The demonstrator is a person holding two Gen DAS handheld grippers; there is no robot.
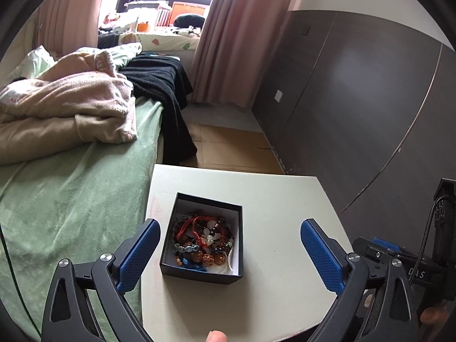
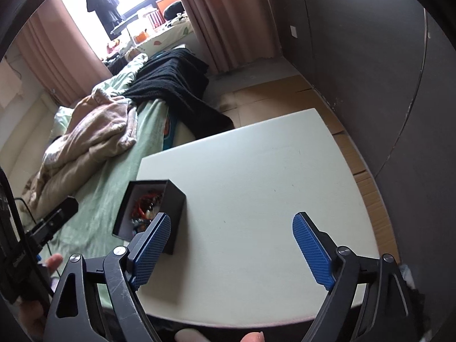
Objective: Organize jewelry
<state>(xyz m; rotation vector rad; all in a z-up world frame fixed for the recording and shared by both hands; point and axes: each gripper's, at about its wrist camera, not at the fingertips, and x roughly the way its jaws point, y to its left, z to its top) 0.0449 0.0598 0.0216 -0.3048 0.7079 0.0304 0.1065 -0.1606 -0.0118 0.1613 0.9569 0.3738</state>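
Blue ribbed pads stand wide apart on both tools: the left gripper [image 1: 228, 245] hovers empty with the open black box [image 1: 203, 276] between and just ahead of its fingers, and the right gripper [image 2: 232, 242] hangs empty over bare tabletop [image 2: 256, 176] with the box beside its left finger. The jewelry [image 1: 203, 242] sits in the box as one tangled heap of beads and red cord, so pinching one strand could likely drag others out. The light box sits near the tabletop's bed-side edge, where a nudge might tip it onto the bed [image 1: 71, 188].
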